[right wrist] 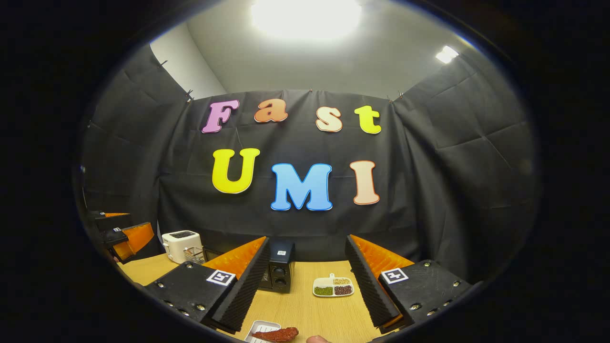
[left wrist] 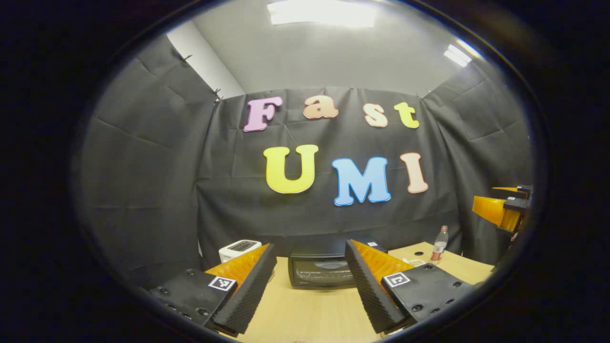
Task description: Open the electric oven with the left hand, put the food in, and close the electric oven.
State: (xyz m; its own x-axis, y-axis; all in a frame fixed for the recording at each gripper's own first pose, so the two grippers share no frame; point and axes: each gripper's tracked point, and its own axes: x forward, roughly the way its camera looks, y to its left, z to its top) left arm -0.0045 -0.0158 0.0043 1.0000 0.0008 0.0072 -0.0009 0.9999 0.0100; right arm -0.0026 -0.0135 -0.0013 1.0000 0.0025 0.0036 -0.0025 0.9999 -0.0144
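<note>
Standing shut on the tabletop [left wrist: 310, 309], one electric oven [left wrist: 321, 271] sits straight ahead of the left claw [left wrist: 310, 286], framed between its wide-spread fingers. One piece of reddish food [right wrist: 276, 334] lies on a white tray [right wrist: 259, 328] just below the right claw [right wrist: 307, 286], also wide and empty. One toaster [right wrist: 181, 246], one bottle [left wrist: 439, 245], one divided dish [right wrist: 333, 287].
</note>
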